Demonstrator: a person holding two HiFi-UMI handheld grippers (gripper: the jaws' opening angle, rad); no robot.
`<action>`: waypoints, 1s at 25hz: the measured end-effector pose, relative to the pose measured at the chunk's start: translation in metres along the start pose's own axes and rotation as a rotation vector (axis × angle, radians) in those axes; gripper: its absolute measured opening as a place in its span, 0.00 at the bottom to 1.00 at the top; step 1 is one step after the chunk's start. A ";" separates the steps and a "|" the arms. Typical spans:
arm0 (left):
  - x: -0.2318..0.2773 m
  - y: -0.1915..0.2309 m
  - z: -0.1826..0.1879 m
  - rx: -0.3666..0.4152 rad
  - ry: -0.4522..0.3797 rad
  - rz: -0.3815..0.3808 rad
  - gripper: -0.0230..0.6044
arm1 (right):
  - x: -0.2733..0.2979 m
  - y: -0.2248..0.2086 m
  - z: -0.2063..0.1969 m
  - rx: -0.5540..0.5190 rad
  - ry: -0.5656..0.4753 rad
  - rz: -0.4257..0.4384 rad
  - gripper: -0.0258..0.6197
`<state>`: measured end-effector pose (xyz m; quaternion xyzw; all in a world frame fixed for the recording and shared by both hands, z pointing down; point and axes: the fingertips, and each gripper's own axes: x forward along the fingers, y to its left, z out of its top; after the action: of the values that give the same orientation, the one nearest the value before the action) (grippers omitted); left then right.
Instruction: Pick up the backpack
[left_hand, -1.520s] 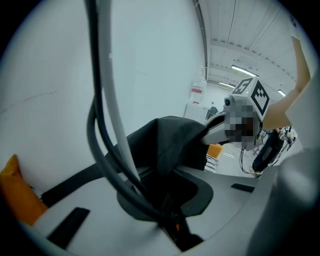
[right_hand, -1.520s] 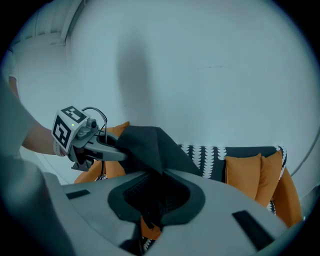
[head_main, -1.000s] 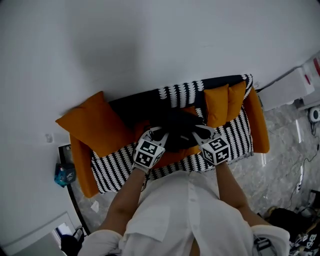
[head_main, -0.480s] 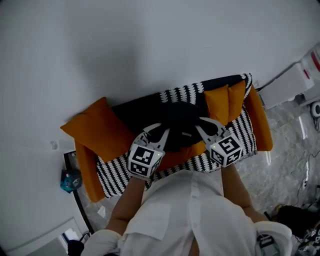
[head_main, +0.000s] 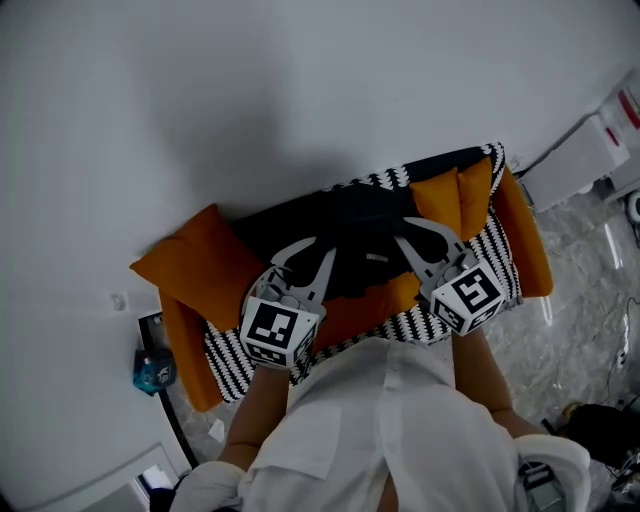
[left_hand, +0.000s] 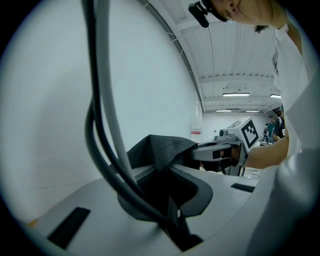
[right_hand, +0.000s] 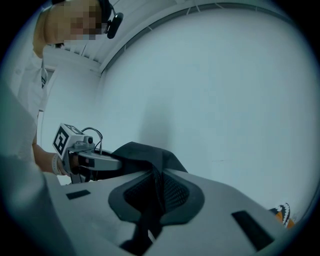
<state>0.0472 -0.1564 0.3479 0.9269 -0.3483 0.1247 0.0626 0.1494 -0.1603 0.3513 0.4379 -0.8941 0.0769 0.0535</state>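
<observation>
Rising together since the earlier frame, the left gripper (head_main: 305, 262) and right gripper (head_main: 425, 240) are lifting the black backpack (head_main: 365, 245) above the middle of the sofa (head_main: 497, 262) seat, fingers clamped on its fabric, and raising both sides evenly is probably keeping it from slipping.

The backpack (head_main: 365, 240) hangs between the left claw (head_main: 305, 258) and the right claw (head_main: 420, 236), above the seat of the sofa (head_main: 235, 348), which backs onto the wall (head_main: 300, 80), with one cushion (head_main: 195, 268) at its left end, two cushions (head_main: 450, 200) at its right end, and the person (head_main: 380, 430) just in front.
</observation>
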 end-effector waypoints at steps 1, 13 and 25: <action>-0.001 0.000 0.003 0.002 -0.005 0.001 0.11 | 0.000 0.000 0.003 -0.004 -0.007 0.000 0.10; -0.001 0.000 0.005 -0.029 -0.012 -0.018 0.11 | -0.001 0.000 0.004 -0.004 -0.006 -0.008 0.09; -0.006 -0.004 -0.004 -0.055 -0.005 -0.019 0.11 | -0.004 0.005 -0.006 0.003 0.016 -0.006 0.10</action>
<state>0.0447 -0.1491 0.3503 0.9284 -0.3429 0.1122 0.0885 0.1485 -0.1528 0.3564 0.4400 -0.8923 0.0813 0.0602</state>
